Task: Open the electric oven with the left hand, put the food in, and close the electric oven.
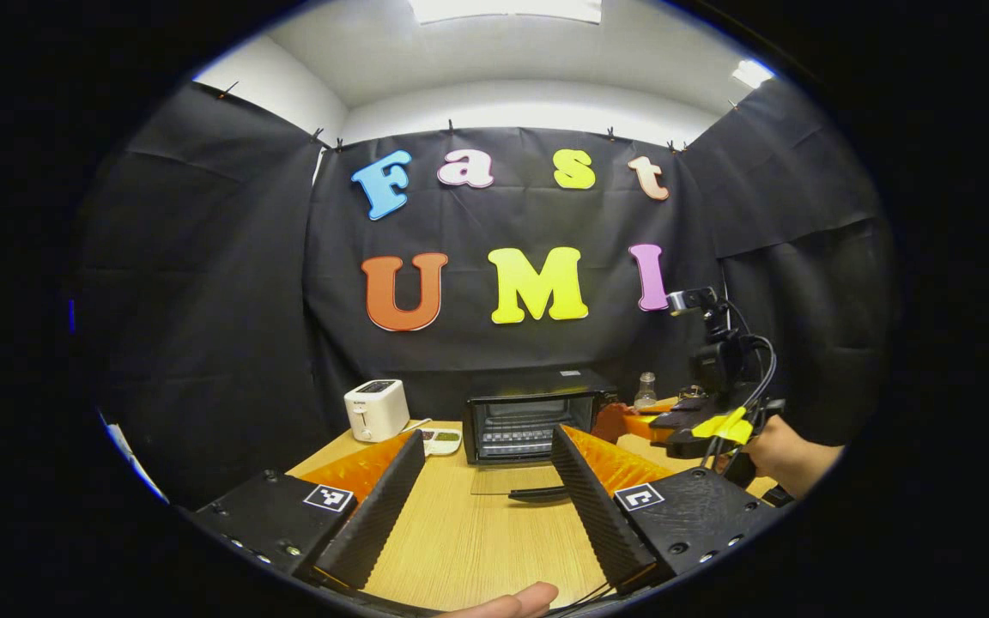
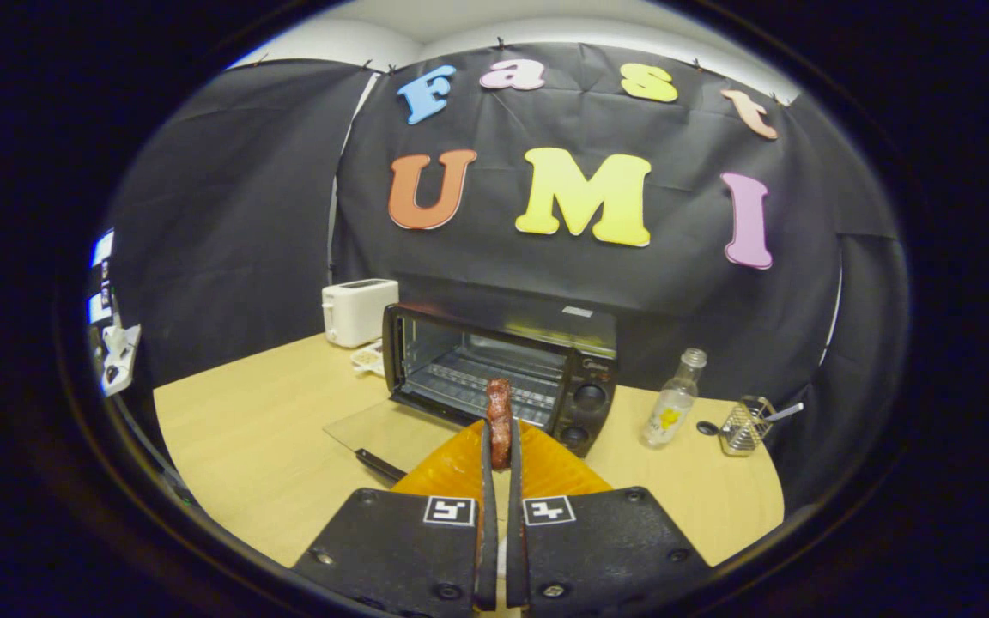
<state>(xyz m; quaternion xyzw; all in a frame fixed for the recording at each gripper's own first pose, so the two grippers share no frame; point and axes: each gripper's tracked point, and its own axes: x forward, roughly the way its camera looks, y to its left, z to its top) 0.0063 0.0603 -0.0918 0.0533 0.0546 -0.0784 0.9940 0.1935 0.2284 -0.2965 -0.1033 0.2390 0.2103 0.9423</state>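
Observation:
The black electric oven (image 1: pixel 529 418) stands at the back of the wooden table with its glass door (image 1: pixel 494 481) folded down flat and its rack showing. My left gripper (image 1: pixel 488 439) hovers in front of it, fingers wide open and holding nothing. Right of the oven, a hand (image 1: pixel 791 455) holds my right gripper (image 1: pixel 705 422). In the right gripper view, that right gripper (image 2: pixel 501 442) is shut on a reddish-brown piece of food (image 2: pixel 500 416), held upright a short way before the oven (image 2: pixel 499 365), above the lowered door (image 2: pixel 379 429).
A white toaster (image 1: pixel 376 409) and a small white device (image 1: pixel 441 440) sit left of the oven. A small bottle (image 2: pixel 673 410) and a wire basket with a spoon (image 2: pixel 743 425) stand to its right. A power strip (image 2: pixel 117 352) hangs at the table's far left.

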